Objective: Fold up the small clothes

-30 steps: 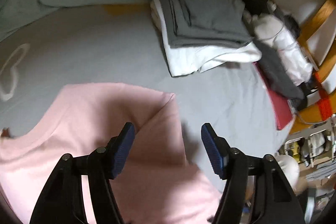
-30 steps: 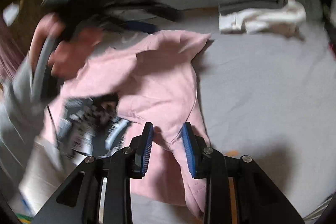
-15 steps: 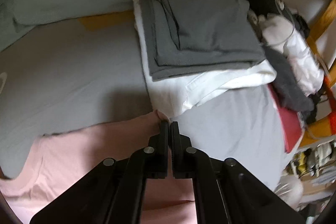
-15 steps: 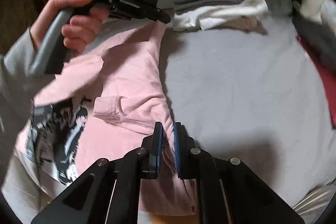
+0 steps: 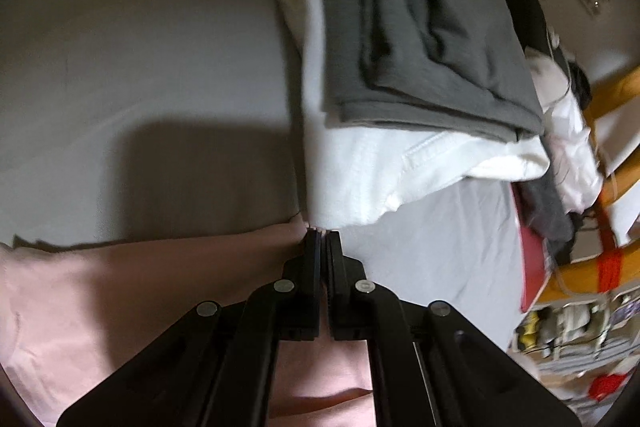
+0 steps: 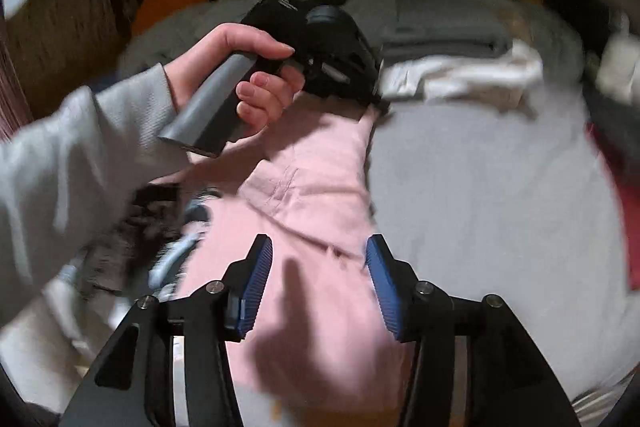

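Two grippers over one pink shirt (image 6: 320,187) spread on the bed (image 6: 480,187), just short of the folded stack (image 5: 420,39). Left gripper (image 5: 323,239) clenched on the shirt's far corner beside that stack; right gripper (image 6: 318,267) spreading, fingers (image 6: 256,279) clear of cloth. Mid-fold, judging by the doubled side panel. Next, probably: laying the corner flat, letting go, then folding across.

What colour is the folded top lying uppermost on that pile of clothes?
Dark grey. The folded top rests on a white garment; the left wrist view shows it best.
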`<state>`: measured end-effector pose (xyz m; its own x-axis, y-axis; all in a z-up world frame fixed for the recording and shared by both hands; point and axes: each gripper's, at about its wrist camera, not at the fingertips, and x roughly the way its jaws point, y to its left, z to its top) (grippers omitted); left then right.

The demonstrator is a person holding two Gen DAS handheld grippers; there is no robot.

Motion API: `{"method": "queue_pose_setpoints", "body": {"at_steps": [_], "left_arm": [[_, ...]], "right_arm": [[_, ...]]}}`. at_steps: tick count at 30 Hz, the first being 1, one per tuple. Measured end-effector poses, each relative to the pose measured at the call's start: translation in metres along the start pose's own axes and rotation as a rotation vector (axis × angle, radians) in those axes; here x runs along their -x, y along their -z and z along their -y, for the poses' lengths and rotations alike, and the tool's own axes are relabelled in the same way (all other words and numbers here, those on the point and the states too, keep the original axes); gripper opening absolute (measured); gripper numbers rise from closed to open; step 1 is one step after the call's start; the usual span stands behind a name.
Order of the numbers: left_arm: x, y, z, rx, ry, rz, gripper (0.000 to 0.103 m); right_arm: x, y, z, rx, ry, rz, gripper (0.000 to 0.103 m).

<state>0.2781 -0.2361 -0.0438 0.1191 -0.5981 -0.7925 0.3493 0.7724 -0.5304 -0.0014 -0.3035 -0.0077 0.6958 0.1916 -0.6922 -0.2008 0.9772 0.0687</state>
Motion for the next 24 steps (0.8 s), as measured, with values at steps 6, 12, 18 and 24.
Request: {"method": "queue_pose_setpoints", "body": {"at_steps": [6, 12, 18, 24], "left_arm": [[0.004, 0.0, 0.0, 0.008, -0.003, -0.005, 0.002], [-0.003, -0.005, 0.021, -0.018, -0.058, -0.014, 0.002], [0.01, 0.0, 0.027, -0.089, -0.084, 0.023, 0.004], [0.077, 0.016, 0.046, -0.206, -0.145, 0.156, 0.029]], "right_arm": [[-0.019, -0.008, -0.016, 0.087, 0.068, -0.01, 0.004], [0.003, 0.027, -0.022, 0.17, 0.1, -0.02, 0.003], [0.027, 0.051, -0.02, 0.11, 0.042, 0.017, 0.0], [0.041, 0.033, -0.026, 0.138, 0.111, 0.171, 0.048]]}}
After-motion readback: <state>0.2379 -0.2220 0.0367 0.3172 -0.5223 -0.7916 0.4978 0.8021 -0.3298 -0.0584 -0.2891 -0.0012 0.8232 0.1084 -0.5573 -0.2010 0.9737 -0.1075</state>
